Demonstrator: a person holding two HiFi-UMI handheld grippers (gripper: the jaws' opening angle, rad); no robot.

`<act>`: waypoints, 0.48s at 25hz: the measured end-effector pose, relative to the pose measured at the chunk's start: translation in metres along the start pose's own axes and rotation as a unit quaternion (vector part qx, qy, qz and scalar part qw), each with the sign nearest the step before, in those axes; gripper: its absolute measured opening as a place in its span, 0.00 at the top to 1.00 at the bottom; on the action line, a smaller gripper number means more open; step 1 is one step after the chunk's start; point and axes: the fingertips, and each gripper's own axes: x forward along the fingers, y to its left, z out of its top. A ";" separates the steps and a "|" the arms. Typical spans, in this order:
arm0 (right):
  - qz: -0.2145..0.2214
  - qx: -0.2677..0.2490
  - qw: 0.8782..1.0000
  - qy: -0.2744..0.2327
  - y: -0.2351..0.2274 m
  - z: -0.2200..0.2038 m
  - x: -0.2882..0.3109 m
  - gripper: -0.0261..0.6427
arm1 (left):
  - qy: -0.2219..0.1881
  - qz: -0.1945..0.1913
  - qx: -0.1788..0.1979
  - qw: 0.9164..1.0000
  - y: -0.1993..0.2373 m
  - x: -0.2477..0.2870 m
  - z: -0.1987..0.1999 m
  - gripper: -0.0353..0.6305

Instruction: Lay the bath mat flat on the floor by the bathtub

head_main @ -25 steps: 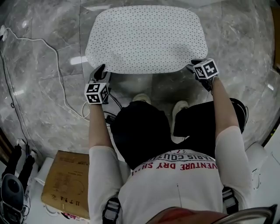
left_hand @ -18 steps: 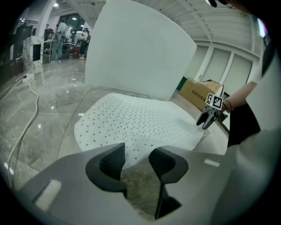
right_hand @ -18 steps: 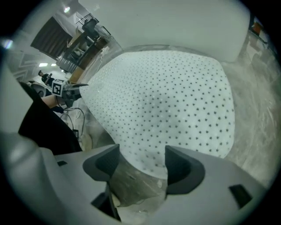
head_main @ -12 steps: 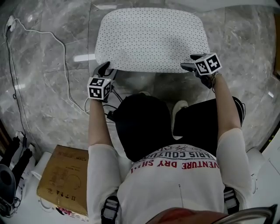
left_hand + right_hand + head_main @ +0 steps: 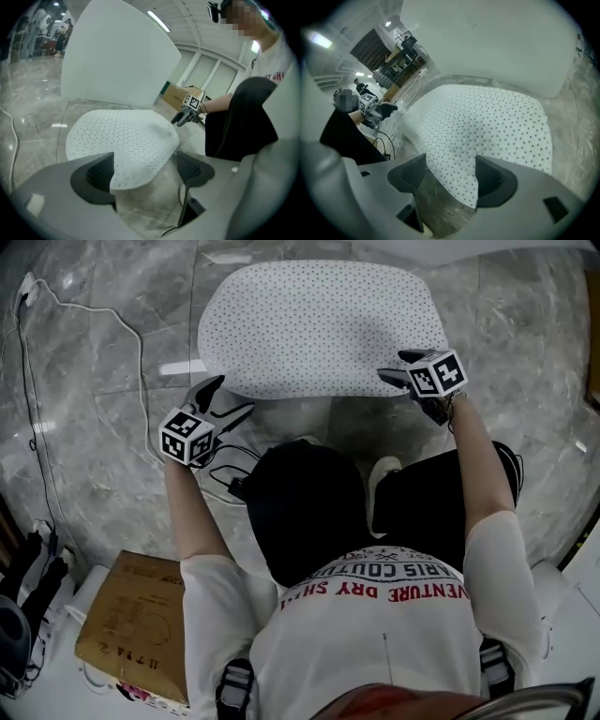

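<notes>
Bath mat (image 5: 319, 324) lies flat on floor (image 5: 94, 427) beside bathtub (image 5: 117, 56).

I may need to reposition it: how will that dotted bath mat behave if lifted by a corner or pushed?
Probably floppy: the bath mat lies thin and flush on the marble floor, so a lifted corner would likely droop. Pushed, it may slide or bunch up, since that floor looks glossy.
</notes>
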 end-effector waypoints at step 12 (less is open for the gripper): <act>-0.018 -0.028 0.998 -0.061 0.017 0.050 -0.008 0.49 | -0.095 0.071 -0.029 0.993 0.021 0.005 0.045 0.35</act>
